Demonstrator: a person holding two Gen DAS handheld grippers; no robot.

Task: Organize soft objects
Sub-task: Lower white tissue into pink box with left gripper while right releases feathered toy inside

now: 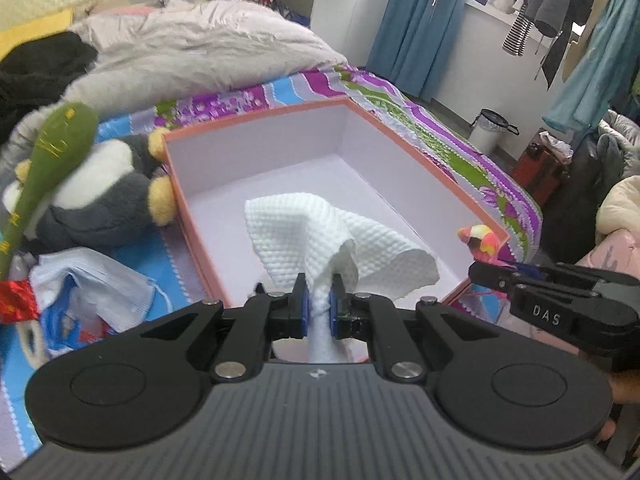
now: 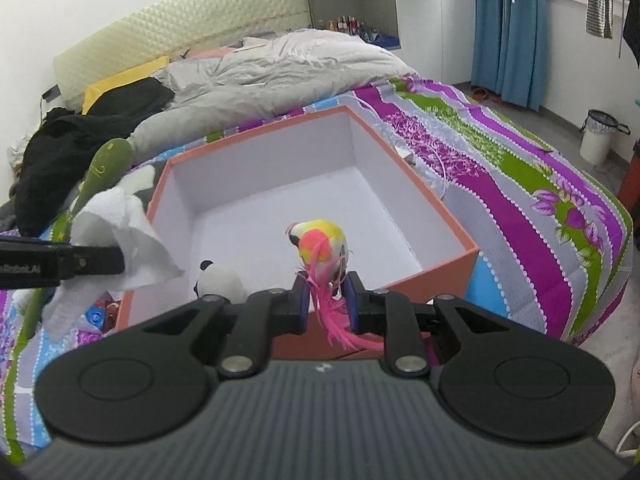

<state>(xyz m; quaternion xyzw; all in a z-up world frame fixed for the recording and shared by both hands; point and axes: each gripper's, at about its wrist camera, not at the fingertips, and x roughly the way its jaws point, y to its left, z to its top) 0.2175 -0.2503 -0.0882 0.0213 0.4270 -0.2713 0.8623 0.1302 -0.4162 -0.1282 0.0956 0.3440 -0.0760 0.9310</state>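
Item: left gripper (image 1: 319, 300). Jaws are clenched on a white textured cloth (image 1: 320, 232), which is held above the near part of the open box (image 1: 256, 120).

Item: right gripper (image 2: 327, 298). Jaws are clenched on a small toy bird (image 2: 320, 244) with a yellow and orange head and pink tail feathers; the bird is held over the near edge of the same box.

Item: box. Orange outside, white inside, set on a striped bedspread (image 2: 520, 184). Its floor is seen bare in the left wrist view.

Item: penguin plush (image 1: 100, 192). Laid on the bedspread just beside the box's left wall, with a green plush stick (image 1: 48, 160) leaning across it.

Item: grey duvet (image 1: 192, 52). Heaped behind the box.
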